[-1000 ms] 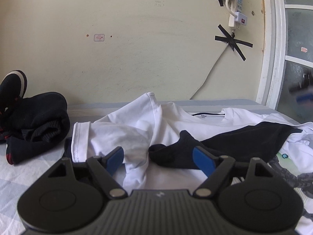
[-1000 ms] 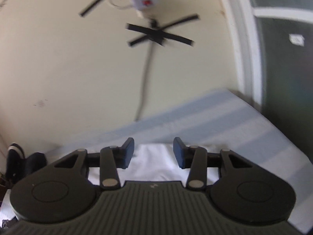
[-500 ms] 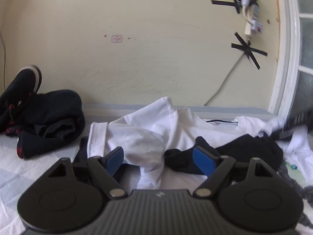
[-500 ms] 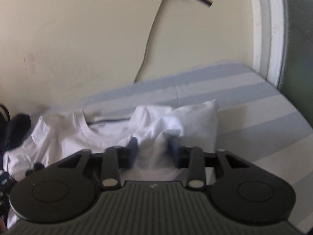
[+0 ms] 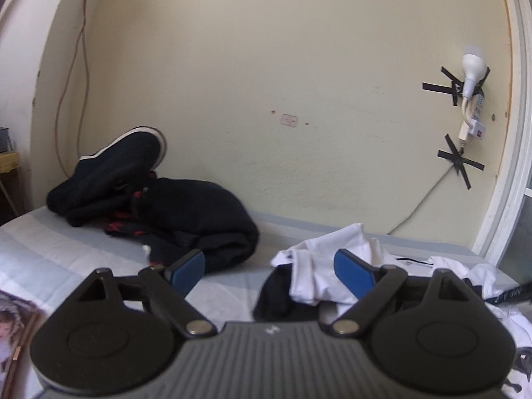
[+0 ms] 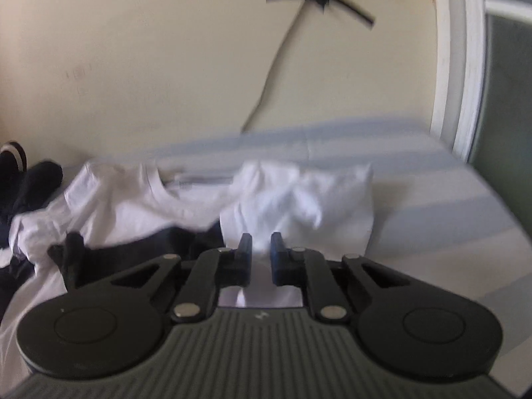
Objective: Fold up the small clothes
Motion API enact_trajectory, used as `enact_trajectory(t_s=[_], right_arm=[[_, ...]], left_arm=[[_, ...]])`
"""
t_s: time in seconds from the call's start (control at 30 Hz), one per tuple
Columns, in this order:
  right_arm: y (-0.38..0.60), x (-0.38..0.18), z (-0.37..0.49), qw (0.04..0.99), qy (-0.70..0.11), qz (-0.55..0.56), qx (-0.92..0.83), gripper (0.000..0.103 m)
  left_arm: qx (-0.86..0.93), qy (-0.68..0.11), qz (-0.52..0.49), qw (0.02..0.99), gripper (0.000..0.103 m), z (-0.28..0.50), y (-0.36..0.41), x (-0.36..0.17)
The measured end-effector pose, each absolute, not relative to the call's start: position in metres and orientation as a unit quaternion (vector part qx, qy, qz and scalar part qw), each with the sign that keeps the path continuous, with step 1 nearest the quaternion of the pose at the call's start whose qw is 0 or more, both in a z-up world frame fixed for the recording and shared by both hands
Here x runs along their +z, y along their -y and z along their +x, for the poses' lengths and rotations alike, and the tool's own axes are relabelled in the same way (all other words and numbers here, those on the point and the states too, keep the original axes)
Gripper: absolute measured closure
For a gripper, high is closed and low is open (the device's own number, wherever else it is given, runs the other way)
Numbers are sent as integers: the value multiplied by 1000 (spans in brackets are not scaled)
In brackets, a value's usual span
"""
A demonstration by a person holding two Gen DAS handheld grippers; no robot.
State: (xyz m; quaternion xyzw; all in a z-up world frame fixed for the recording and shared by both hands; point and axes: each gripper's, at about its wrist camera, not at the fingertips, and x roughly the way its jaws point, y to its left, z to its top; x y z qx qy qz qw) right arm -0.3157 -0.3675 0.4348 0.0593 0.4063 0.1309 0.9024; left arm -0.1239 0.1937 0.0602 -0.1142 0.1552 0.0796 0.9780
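Observation:
A crumpled white T-shirt (image 6: 116, 199) lies on the striped bed sheet (image 6: 432, 232), with a black garment (image 6: 133, 252) draped over its near part. My right gripper (image 6: 261, 253) points down at the shirt's bunched right side (image 6: 299, 199). Its jaws are closing, with white cloth pinched in the narrow gap between them. In the left wrist view the same white T-shirt (image 5: 332, 266) and black garment (image 5: 276, 299) sit right of centre. My left gripper (image 5: 270, 272) hovers before them, its jaws opening wide with nothing between the blue pads (image 5: 186, 271).
A heap of dark clothes (image 5: 186, 212) with a black white-rimmed item (image 5: 126, 153) on top rests against the wall at the left. A taped power strip and cable (image 5: 468, 126) hang on the wall. A white window frame (image 5: 512, 166) borders the bed's right end.
The left gripper has swung left, so the dark heap is nearer centre and the white shirt sits to the right. The right gripper has come down onto the shirt and narrowed its jaws on the cloth.

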Motion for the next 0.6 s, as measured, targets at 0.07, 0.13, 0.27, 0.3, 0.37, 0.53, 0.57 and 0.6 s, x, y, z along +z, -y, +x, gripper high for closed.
enact_trajectory(t_s=[0.07,0.13,0.27,0.3,0.37,0.53,0.57,0.6], right_arm=[[353,411,-309,907,-400,25,130,92],[332,406,-291,905,-408,-1,119,90],[264,418,-287,923,-324,-59,198,87],[239,418,-290,916,-312,-76,240,87],[189,410,-297,889,-301,-101,330,87],[53,348,-319,806,-266,-207,487,65],[32,332,-319,795,-256,-232,498,65],[8,312,-319,784,-241,-268,505,63]], left_arm=[[94,-154,-113,977,15,-136,-204,62],[107,-150,-116,976,15,-152,-214,63],[136,-150,-124,972,15,-179,-234,62],[144,-149,-128,970,15,-184,-237,62],[153,-146,-140,967,15,-195,-245,63],[160,-141,-165,963,15,-218,-258,60],[161,-141,-167,962,15,-222,-261,60],[161,-140,-168,962,15,-226,-262,60]])
